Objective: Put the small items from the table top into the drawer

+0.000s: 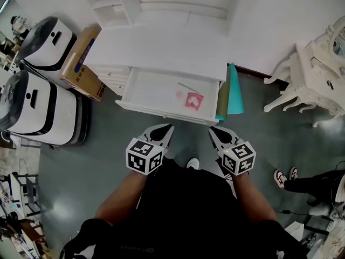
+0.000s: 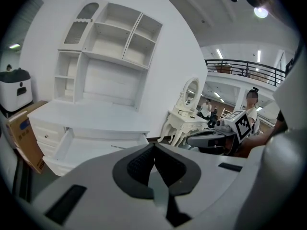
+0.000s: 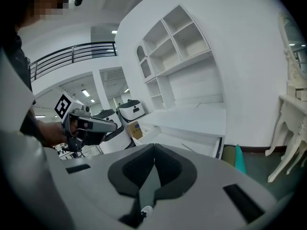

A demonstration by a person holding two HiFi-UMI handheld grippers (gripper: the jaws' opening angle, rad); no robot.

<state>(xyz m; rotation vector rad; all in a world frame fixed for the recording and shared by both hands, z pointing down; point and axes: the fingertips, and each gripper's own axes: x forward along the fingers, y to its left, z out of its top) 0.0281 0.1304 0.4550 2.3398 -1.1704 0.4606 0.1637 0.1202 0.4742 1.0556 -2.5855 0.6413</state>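
You hold both grippers low in front of your body, well apart from the furniture. The left gripper [image 1: 164, 133] has its jaws pressed together at the tips with nothing between them, and its own view shows the same [image 2: 153, 150]. The right gripper [image 1: 215, 133] is also closed and empty [image 3: 153, 150].

The top of the table [image 1: 161, 47] looks bare in the head view; I see no small item on it. The drawer [image 1: 141, 90] stands pulled out below the table edge. A pink flat piece [image 1: 193, 100] lies inside it, near the right side, and a thin stick [image 1: 188, 86] lies just beside it, a little further back. A pale round spot is next to the pink piece, but it is too faint to say what it is.

I judge that the items are in the drawer, so little seems to remain to do. If you must take one of them again, expect very light things. The pink piece looks like card or a small packet: thin, a bit flexible, and it lies flat on the drawer bottom, so the jaws may slide over it. Take it at one free corner or edge, with the jaws opened only a little. The stick looks stiff and smooth and it may roll; take it across its middle, so it does not tip.
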